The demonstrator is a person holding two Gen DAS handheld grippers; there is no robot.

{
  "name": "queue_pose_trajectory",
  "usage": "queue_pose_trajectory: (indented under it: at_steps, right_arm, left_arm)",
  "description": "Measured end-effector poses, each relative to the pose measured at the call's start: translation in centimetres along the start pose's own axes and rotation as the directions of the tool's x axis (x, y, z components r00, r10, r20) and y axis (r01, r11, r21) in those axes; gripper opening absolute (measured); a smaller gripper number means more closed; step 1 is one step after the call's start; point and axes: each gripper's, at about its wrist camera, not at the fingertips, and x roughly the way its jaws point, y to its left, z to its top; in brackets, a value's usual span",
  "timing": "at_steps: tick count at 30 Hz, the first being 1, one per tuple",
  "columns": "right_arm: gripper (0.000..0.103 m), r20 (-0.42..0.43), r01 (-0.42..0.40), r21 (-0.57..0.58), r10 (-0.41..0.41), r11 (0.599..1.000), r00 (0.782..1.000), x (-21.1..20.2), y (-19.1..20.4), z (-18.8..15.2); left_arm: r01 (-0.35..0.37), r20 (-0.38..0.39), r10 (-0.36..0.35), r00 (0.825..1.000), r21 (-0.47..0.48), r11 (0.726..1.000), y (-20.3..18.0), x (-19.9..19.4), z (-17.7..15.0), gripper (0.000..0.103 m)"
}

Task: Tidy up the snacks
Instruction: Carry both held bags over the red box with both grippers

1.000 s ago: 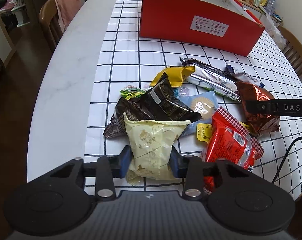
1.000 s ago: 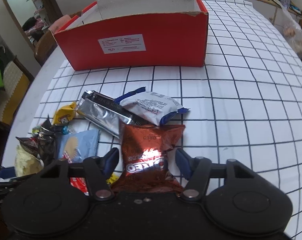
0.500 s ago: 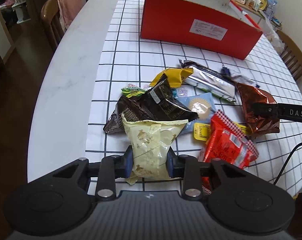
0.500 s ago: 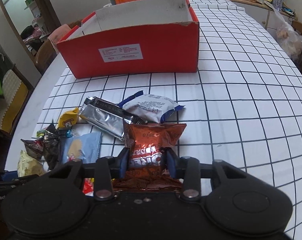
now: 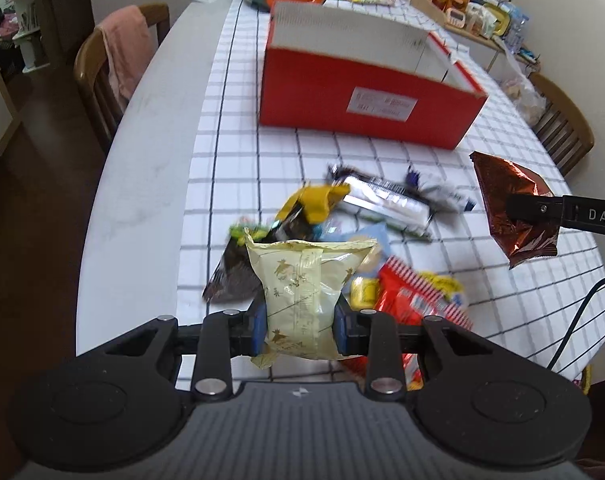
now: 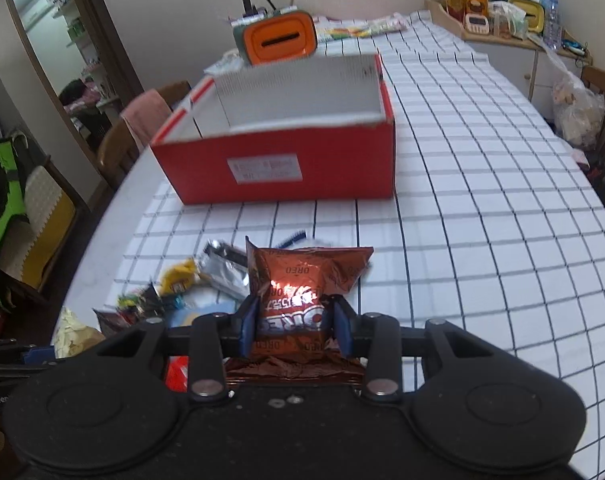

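Observation:
My left gripper [image 5: 300, 330] is shut on a pale yellow snack bag [image 5: 302, 280] and holds it above the snack pile [image 5: 366, 216]. My right gripper [image 6: 295, 326] is shut on a brown Oreo bag [image 6: 302, 280], lifted off the table; that bag also shows in the left wrist view [image 5: 514, 208]. The open red box [image 5: 366, 96] with white inner walls stands farther back on the checked tablecloth [image 6: 462, 200]; its inside [image 6: 302, 96] looks empty from the right wrist view.
Loose snacks lie between the grippers and the box: a silver packet [image 5: 386, 200], a yellow packet [image 5: 314, 200], a red packet [image 5: 414, 304]. An orange and green container [image 6: 278, 38] stands behind the box. Wooden chairs [image 5: 114, 64] flank the table.
Both grippers have closed on their bags and lifted them off the table. The views now look higher and farther toward the red box.

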Motion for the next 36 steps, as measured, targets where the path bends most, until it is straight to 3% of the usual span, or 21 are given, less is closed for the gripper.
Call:
queue_pose_trajectory:
  at_steps: [8, 15, 25, 36]
  right_arm:
    - [0.038, 0.061, -0.004, -0.056, 0.007, 0.998, 0.998, -1.2, 0.1, 3.9]
    - [0.038, 0.099, 0.006, -0.097, 0.004, 0.995, 0.995, -0.3, -0.5, 8.3]
    - [0.038, 0.112, 0.027, -0.158, -0.009, 0.987, 0.994, 3.4, -1.9, 14.5]
    - [0.038, 0.037, -0.002, -0.212, 0.011, 0.977, 0.999, 10.1, -3.2, 19.1]
  left_arm:
    - [-0.005, 0.084, 0.001, 0.996, 0.054, 0.999, -2.3, -1.5, 5.2, 0.031]
    - [-0.068, 0.136, 0.053, 0.989, 0.110, 0.992, -4.4, -0.7, 10.2, 0.031]
    - [-0.116, 0.125, 0.100, 0.987, 0.129, 0.985, -6.3, 2.6, 18.2, 0.031]
    - [-0.140, 0.052, 0.134, 0.990, 0.135, 0.981, -7.0, 8.9, 24.8, 0.031]
